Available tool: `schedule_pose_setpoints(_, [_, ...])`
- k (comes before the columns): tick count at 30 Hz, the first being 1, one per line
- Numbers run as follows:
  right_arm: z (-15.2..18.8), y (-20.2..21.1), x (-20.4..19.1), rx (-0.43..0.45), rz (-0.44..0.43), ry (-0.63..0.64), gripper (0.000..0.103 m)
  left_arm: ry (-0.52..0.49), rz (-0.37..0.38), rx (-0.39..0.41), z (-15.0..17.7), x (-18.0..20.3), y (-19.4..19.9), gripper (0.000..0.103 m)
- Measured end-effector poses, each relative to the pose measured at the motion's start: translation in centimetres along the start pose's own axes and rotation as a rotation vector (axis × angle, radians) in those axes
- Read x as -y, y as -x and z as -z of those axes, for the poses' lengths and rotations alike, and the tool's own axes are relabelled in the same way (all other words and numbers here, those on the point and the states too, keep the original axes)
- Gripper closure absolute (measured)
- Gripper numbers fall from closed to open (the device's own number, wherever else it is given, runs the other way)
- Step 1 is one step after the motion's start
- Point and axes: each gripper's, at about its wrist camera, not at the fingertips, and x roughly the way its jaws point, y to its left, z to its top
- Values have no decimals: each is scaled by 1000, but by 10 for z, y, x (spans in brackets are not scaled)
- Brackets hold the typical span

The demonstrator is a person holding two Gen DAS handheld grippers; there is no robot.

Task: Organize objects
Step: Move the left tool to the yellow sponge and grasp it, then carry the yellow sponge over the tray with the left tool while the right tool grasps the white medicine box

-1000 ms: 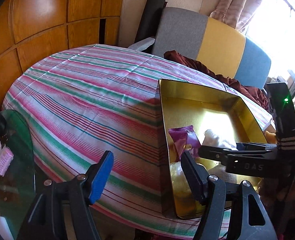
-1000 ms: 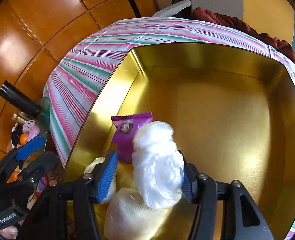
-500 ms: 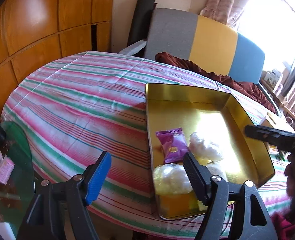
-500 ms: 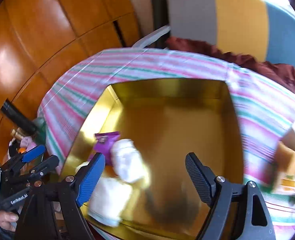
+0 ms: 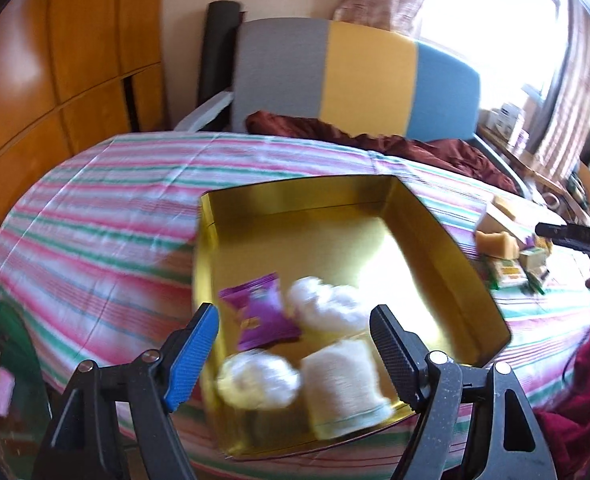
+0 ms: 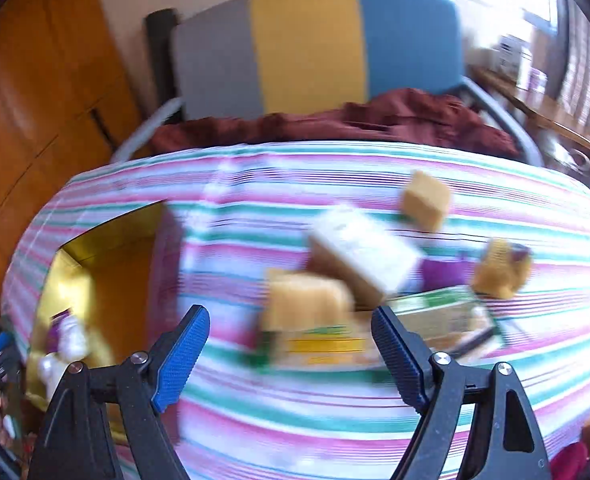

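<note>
Swinging away from the shallow gold metal tray (image 5: pixel 435 240), the right gripper (image 6: pixel 291 350) is now facing the heap of loose items further along the pink-and-green striped tablecloth (image 6: pixel 335 400). Its jaws, which were clamped on a white fluffy plastic bundle (image 5: pixel 327 308) a second ago, are standing spread with nothing between them; that bundle is now lying inside the tray, beside the purple snack packet (image 5: pixel 261 316). Also resting in the tray's near end are a second white bundle (image 5: pixel 259 378) and a pale yellow knitted pouch (image 5: pixel 343 388).

The left gripper (image 5: pixel 295 352) is hovering above that near end, its jaws opening and gripping nothing, the tray contents merely showing between them.

This suggests one drop-off is finished and the next pickup is starting. Waiting ahead of the right gripper are a tan sponge-like block (image 6: pixel 307 300), a pale rectangular box (image 6: pixel 363 256), a smaller tan cube (image 6: pixel 427 200) and a flat green-and-white packet (image 6: pixel 443 316), all blurred, still outside the tray.
</note>
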Motion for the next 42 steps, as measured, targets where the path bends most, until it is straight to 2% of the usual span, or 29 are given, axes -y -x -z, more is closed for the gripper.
schedule_pose_setpoints(6, [-5,-2,92,32,134,-167,18,-126,63,5,-21,58,-3,23])
schedule_pose_setpoints(9, [6,-11,124,33,140,-262,18,-179,109,-3,-34,92,-10,21])
schedule_pose_setpoints(11, [8,-16,138,-4,128,-317,18,-209,158,-19,-42,118,-17,17])
schedule_pose_setpoints(18, [7,-5,142,27,110,-337,18,-298,243,-93,-66,208,-55,12])
schedule_pose_setpoints(23, [10,-1,157,38,70,-431,18,-322,249,-165,-76,257,-96,12])
schedule_pose_setpoints(25, [12,-1,163,40,51,-466,18,-330,234,-186,-78,269,-110,12])
schedule_pose_setpoints(28, [12,-1,169,39,27,-499,18,-333,210,-218,-79,286,-131,5])
schedule_pose_setpoints(37, [12,-2,172,35,-13,-525,18,-329,177,-314,-78,313,-190,5])
schedule_pose_setpoints(39, [12,-3,172,33,-18,-522,18,-315,183,-328,-77,313,-198,9])
schedule_pose_setpoints(40, [11,-3,171,31,-19,-520,18,-308,188,-325,-76,312,-200,24])
schedule_pose_setpoints(42, [12,-4,171,30,-19,-519,18,-311,199,-319,-74,310,-201,29])
